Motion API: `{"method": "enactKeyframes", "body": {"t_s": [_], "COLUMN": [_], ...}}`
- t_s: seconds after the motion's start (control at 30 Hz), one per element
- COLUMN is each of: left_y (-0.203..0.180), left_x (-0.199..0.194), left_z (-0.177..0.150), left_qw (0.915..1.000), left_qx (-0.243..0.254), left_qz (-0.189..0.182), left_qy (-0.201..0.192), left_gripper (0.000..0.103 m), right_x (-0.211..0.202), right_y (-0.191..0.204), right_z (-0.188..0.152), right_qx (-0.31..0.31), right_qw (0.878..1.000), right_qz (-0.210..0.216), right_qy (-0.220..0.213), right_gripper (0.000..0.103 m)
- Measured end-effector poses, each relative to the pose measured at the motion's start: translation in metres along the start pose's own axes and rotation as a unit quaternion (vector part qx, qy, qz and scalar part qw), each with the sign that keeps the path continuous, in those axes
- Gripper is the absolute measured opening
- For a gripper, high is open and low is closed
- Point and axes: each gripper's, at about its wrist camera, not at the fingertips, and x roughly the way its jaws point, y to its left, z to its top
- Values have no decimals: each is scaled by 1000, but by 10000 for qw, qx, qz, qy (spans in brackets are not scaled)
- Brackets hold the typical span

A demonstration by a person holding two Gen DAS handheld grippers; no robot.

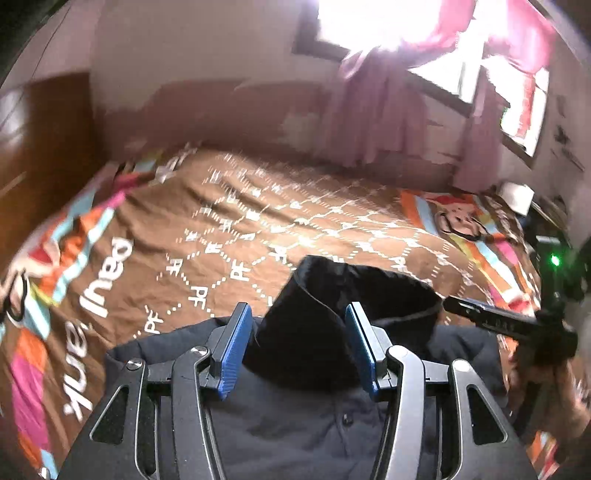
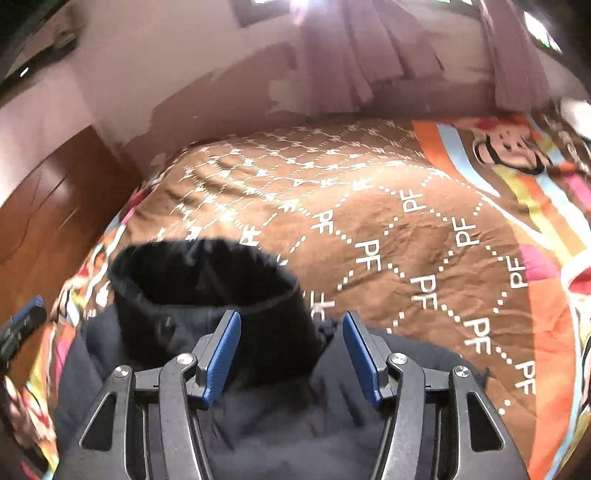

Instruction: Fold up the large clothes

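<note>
Centrally, the dark navy jacket (image 1: 295,424) lay on the bed, at its near side, its stand-up collar (image 1: 354,295) raised as an open ring toward the middle of the bed. A small button (image 1: 346,418) showed on the front panel below the collar, so the garment appeared to lie front-up.

Left tongs (image 1: 297,345): blue pads (image 1: 231,350) stood apart, nothing clamped; the collar's left part sat in the gap as seen from that wrist, but no pad pressed on cloth. Right tongs (image 2: 291,354): likewise apart and empty, framing the collar's right side. Whether either pair touched the fabric could not be told.

Judgement: both tools were positioned either side of the collar, probably because the shoulders give symmetrical grip points for squaring the jacket up before a fold. No fold looked made yet, though little of the body was in view.

Beneath lay a brown bedspread (image 2: 406,229) printed with "PF" lattice and a cartoon monkey border (image 2: 509,147), wrinkled but flat enough to fold on. Beyond: pink curtains (image 1: 369,110), a bright window (image 1: 369,22), and a wooden wardrobe (image 1: 44,147) at left.
</note>
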Motion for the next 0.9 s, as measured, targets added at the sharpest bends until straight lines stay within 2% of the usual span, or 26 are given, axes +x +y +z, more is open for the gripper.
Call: {"method": "enactKeyframes", "body": {"t_s": [0.07, 0.13, 0.27, 0.33, 0.37, 0.4, 0.43, 0.47, 0.5, 0.6, 0.7, 0.8, 0.9], "left_y": [8, 9, -4, -14, -20, -24, -27, -29, -29, -24, -20, -12, -12], "left_x": [16, 24, 41, 57, 64, 69, 73, 76, 77, 73, 55, 21, -10], "left_z": [7, 9, 10, 11, 11, 11, 12, 13, 14, 18, 17, 8, -2], "left_qw": [9992, 9988, 9988, 9976, 9966, 9952, 9942, 9942, 9948, 9964, 9980, 9991, 9993], "left_qx": [-257, -248, 153, 307, 379, 438, 473, 445, 359, 190, 171, 99, 116], "left_qz": [236, 383, 433, 507, 590, 744, 851, 851, 797, 673, 507, 349, 230], "left_qy": [172, 191, 169, 351, 424, 456, 455, 489, 524, 471, 325, 204, 284], "left_gripper": [47, 47, 47, 46, 46, 41, 30, 23, 12, 5, 3, 2, 2], "right_x": [13, 25, 46, 54, 58, 62, 66, 70, 69, 55, 39, 17, -16], "right_y": [0, -1, 1, 3, 5, 5, 4, 1, -2, -12, -15, -10, -1], "right_z": [11, 19, 29, 32, 32, 32, 31, 30, 28, 24, 24, 23, 15], "right_qx": [9, 24, -54, -142, -178, -165, -124, -40, 40, 237, 249, 114, -153], "right_qw": [9999, 9999, 10000, 9998, 9997, 9997, 9995, 9990, 9989, 9969, 9952, 9943, 9944], "right_qz": [-67, -110, 19, 88, 95, 125, 243, 368, 433, 746, 951, 1055, 1042], "right_qy": [76, 97, 36, 70, 113, 139, 178, 229, 187, -22, -9, 29, 42], "right_gripper": [55, 55, 55, 55, 51, 46, 28, 16, 14, 11, 9, 8, 7]}}
